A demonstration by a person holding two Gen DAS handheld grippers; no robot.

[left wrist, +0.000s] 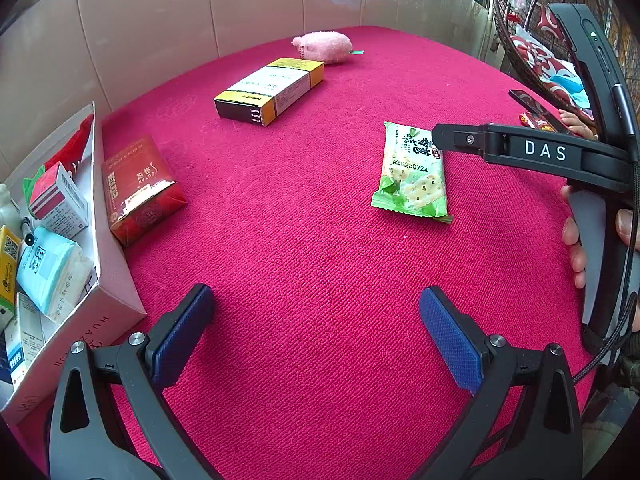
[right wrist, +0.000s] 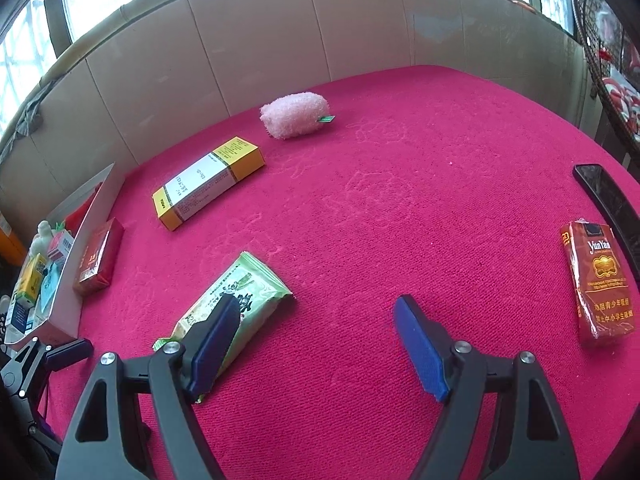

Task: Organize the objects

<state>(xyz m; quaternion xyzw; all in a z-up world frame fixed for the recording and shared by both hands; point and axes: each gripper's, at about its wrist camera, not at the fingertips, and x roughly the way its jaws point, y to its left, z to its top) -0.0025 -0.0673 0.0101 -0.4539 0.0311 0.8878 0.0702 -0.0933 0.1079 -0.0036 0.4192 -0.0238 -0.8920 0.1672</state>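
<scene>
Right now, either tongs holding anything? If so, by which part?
Nothing held. Left tongs open over bare cloth. Right tongs open too; one finger overlaps the green cracker packet in view, but the pads aren't closed on it.

Magenta woven cloth (left wrist: 320,260), green cracker packet (left wrist: 412,172), pink plush (left wrist: 324,46)

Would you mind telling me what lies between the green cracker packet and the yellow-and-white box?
Only bare pink cloth. Both wrist views show an empty stretch of it between the green cracker packet and the yellow-and-white box.
</scene>
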